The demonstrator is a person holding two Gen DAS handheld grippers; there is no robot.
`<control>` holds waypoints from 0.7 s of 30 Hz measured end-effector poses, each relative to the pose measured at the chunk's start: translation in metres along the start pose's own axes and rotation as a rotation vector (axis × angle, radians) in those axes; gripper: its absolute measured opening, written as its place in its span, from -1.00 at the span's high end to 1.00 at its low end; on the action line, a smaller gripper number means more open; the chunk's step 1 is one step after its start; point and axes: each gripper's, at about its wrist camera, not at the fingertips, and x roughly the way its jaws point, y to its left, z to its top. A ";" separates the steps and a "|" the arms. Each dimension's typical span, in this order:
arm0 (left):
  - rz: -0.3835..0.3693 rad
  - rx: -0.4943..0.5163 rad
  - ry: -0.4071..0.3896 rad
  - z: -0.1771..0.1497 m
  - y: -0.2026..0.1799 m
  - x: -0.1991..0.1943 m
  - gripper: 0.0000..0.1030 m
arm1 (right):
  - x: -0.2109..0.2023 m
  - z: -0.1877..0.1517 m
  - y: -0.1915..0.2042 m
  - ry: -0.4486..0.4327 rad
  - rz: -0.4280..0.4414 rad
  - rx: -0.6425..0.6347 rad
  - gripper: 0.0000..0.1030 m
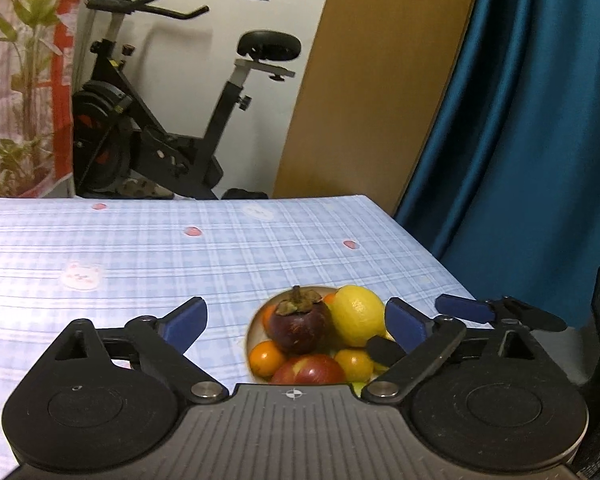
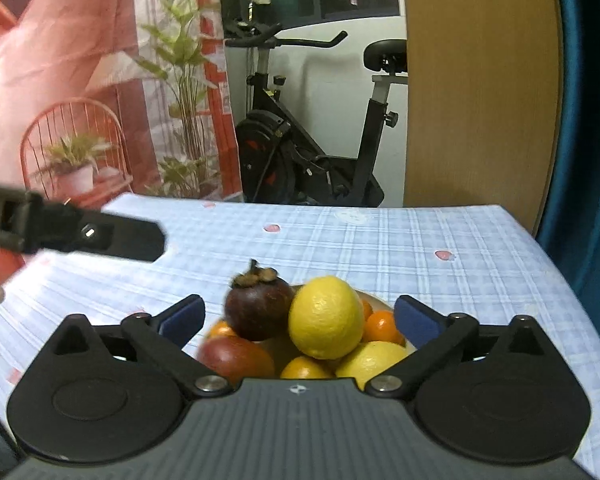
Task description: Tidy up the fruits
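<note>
A table under a pale blue checked cloth (image 1: pixel 140 248) fills the room's foreground; a black exercise bike (image 1: pixel 172 120) and blue curtain (image 1: pixel 520 140) stand behind. On it, one shallow beige bowl (image 1: pixel 256 322) holds a dark purple mangosteen (image 2: pixel 258 306), two yellow lemons (the upper one (image 2: pixel 326 322) on top), one red apple (image 1: pixel 310 370) and small oranges. Left gripper (image 1: pixel 296 322) and right gripper (image 2: pixel 298 318) both have fingers spread wide, holding nothing.

The bowl (image 1: pixel 256 322) was mostly hidden under fruit; lower fruits were cut off by the gripper bodies at bottom centre.

surface: table (image 1: pixel 140 248), blue plaid cloth | on it: fruit bowl (image 1: pixel 253 330)
</note>
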 end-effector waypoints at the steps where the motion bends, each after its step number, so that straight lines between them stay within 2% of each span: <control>1: 0.009 0.002 -0.009 0.000 0.001 -0.008 -0.90 | -0.005 0.002 0.003 0.002 0.011 0.005 -1.00; 6: 0.051 -0.004 -0.068 -0.003 0.002 -0.050 -0.90 | -0.032 0.015 0.021 0.014 0.013 -0.011 -1.00; 12: 0.160 0.014 -0.119 -0.007 -0.001 -0.096 -0.90 | -0.065 0.023 0.044 -0.019 0.003 -0.035 -1.00; 21: 0.263 -0.005 -0.168 -0.008 -0.004 -0.137 -0.90 | -0.091 0.027 0.073 -0.030 -0.011 -0.079 -1.00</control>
